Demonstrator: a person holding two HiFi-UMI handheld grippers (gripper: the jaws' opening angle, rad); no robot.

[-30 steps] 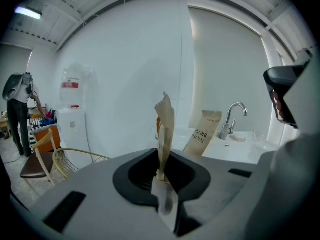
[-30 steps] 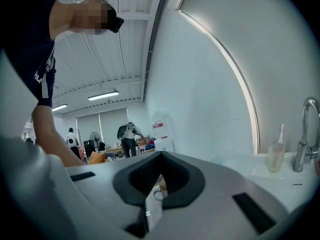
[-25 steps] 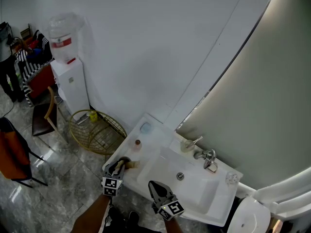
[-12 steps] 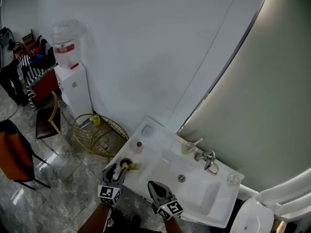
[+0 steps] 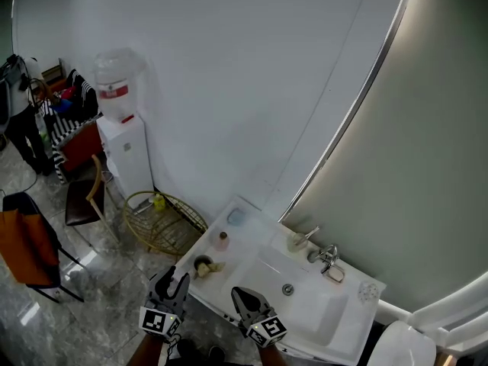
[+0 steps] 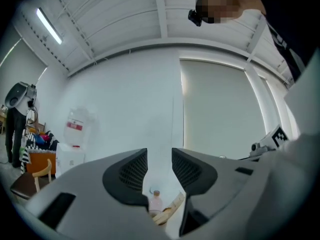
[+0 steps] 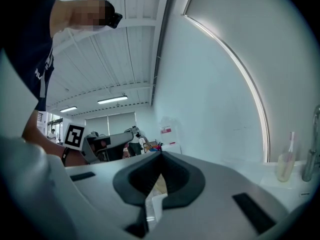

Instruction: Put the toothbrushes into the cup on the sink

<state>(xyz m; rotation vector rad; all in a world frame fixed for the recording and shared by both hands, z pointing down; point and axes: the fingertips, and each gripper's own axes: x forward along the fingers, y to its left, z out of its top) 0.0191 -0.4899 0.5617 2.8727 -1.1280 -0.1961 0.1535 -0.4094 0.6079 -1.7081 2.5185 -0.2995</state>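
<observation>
A dark cup point(image 5: 202, 265) stands on the left end of the white sink point(image 5: 305, 311), with pale wooden toothbrushes point(image 5: 214, 267) leaning out of it to the right. My left gripper point(image 5: 169, 287) hangs just off the sink's left front edge, a short way short of the cup. Its jaws are apart and closing, with nothing between them. In the left gripper view the toothbrushes point(image 6: 171, 207) show low between the fingers point(image 6: 131, 171), beside a small pink bottle point(image 6: 156, 202). My right gripper point(image 5: 245, 302) is shut and empty at the sink's front edge, and its jaws point(image 7: 159, 168) meet.
A pink bottle point(image 5: 222, 240) and a pale blue dish point(image 5: 236, 216) sit on the sink's left ledge. Near the faucet point(image 5: 328, 257) is a holder point(image 5: 298, 241) with a brush. On the floor to the left are a gold wire basket point(image 5: 162, 223), a water dispenser point(image 5: 122, 139) and a chair point(image 5: 82, 203).
My left gripper has let go at the cup, opened and drawn back off the sink's edge towards me. The toothbrushes stay in the cup. The right gripper has kept still.
</observation>
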